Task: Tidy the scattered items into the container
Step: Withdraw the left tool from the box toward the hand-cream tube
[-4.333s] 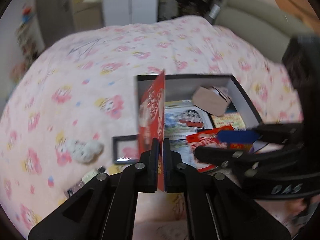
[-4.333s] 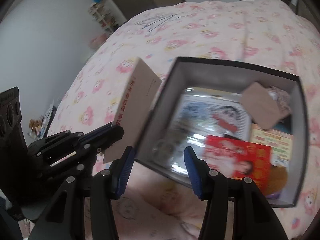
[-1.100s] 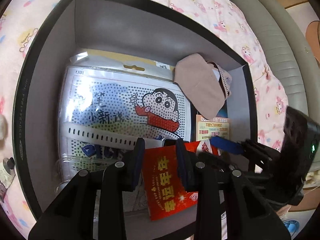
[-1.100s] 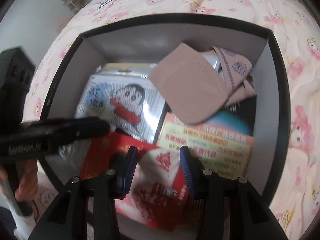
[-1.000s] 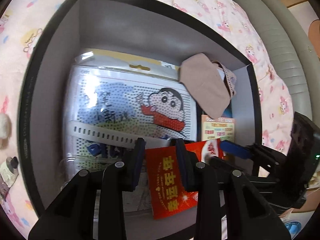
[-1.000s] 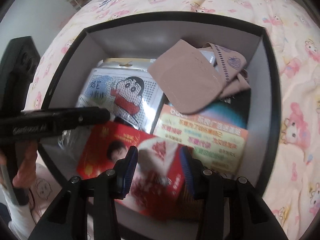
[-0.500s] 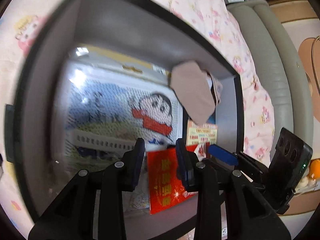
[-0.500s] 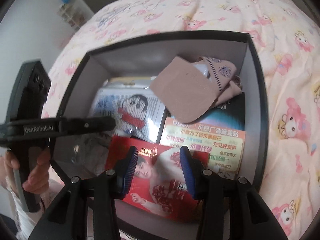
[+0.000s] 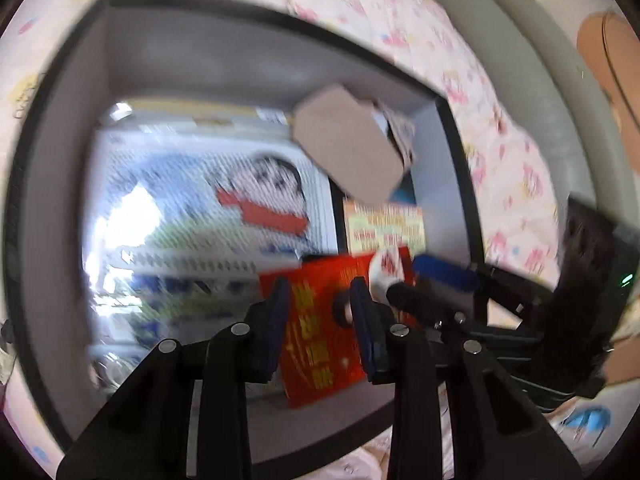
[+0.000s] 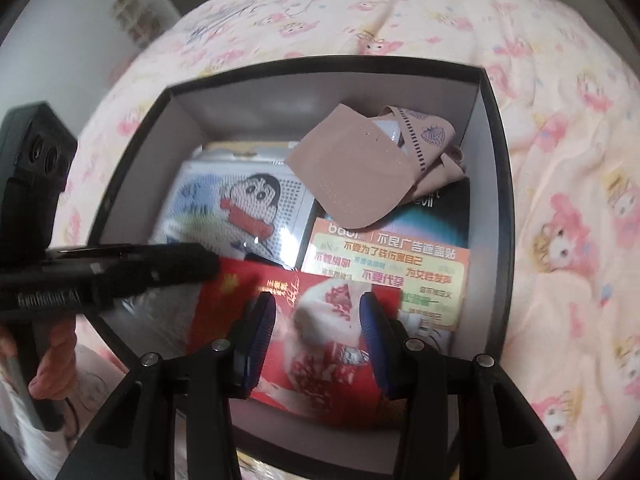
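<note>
Box (image 10: 494, 184): on bed, holds flat items | red packet (image 10: 320, 344): near edge, lying free | left gripper (image 9: 320, 312), right gripper (image 10: 316, 320): jaws apart above it, holding nothing.

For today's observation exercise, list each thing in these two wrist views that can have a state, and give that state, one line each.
Box: open, no lid on, resting on the bedspread.
Red packet: lying flat in the box, near its front wall.
Cartoon packet: flat on the box floor, partly covered.
Beige cloth: crumpled, lying on other items.
Orange leaflet: flat, partly under the cloth.
Left gripper: open, holding nothing.
Right gripper: open, holding nothing.
</note>
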The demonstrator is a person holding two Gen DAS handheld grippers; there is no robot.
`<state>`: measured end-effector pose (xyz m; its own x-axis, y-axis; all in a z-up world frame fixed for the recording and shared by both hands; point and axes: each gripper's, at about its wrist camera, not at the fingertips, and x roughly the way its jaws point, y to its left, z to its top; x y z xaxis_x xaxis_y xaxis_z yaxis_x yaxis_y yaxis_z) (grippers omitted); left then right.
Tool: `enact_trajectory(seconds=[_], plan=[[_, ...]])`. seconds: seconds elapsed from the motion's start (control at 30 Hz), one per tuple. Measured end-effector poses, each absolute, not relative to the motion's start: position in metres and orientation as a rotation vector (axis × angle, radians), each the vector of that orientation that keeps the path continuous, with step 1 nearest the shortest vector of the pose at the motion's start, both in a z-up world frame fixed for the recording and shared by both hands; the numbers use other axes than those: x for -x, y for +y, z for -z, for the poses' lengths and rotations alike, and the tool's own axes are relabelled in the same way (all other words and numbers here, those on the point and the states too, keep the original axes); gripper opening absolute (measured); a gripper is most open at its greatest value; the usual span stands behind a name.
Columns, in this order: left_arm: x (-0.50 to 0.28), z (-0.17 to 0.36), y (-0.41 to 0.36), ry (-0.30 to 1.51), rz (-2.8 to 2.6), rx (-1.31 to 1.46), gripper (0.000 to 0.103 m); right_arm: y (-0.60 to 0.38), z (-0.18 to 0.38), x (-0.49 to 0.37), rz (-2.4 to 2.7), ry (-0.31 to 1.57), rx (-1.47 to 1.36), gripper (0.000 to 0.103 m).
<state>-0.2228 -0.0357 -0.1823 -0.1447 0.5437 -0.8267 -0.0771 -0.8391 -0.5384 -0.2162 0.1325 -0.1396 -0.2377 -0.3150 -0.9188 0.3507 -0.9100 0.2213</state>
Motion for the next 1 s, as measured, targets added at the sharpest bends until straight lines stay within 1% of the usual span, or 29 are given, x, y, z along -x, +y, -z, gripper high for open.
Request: enact_trajectory(seconds=[0.13, 0.23, 0.37, 0.4, 0.5, 0.57, 0.6, 0.63, 0.83, 0.9, 1.0], plan=[[0.222, 0.183, -0.043, -0.519, -2.031, 1.731, 0.03, 0.126, 0.156, 0.209, 2.104, 0.082, -1.67, 0.04], [0.221, 0.184, -0.047, -0.519, -2.034, 1.737, 0.03, 0.121, 0.158, 0.202, 2.122, 0.145, -1.648, 0.04], [0.225, 0.182, -0.031, -0.461, -2.064, 1.739, 0.03, 0.125, 0.156, 0.201, 2.146, 0.098, -1.635, 0.04], [0.223, 0.178, -0.027, -0.414, -2.093, 1.747, 0.03, 0.125, 0.155, 0.2, 2.156, 0.09, -1.629, 0.04], [0.205, 0.148, -0.02, -0.241, -2.223, 1.691, 0.03, 0.128, 0.138, 0.188, 2.23, 0.092, -1.58, 0.04], [0.193, 0.129, -0.02, -0.233, -2.263, 1.636, 0.035, 0.132, 0.122, 0.177, 2.309, 0.091, -1.525, 0.042], [0.184, 0.118, -0.021, -0.242, -2.277, 1.601, 0.038, 0.133, 0.115, 0.172, 2.339, 0.082, -1.503, 0.045], [0.176, 0.109, -0.02, -0.241, -2.292, 1.569, 0.039, 0.135, 0.106, 0.165, 2.373, 0.069, -1.476, 0.047], [0.135, 0.066, -0.018, -0.15, -2.395, 1.452, 0.039, 0.136, 0.069, 0.128, 2.449, 0.016, -1.37, 0.049], [0.119, 0.056, -0.023, -0.148, -2.406, 1.426, 0.042, 0.132, 0.057, 0.113, 2.454, 0.007, -1.331, 0.053], [0.103, 0.043, -0.025, -0.134, -2.43, 1.395, 0.044, 0.123, 0.047, 0.098, 2.457, 0.011, -1.287, 0.054]])
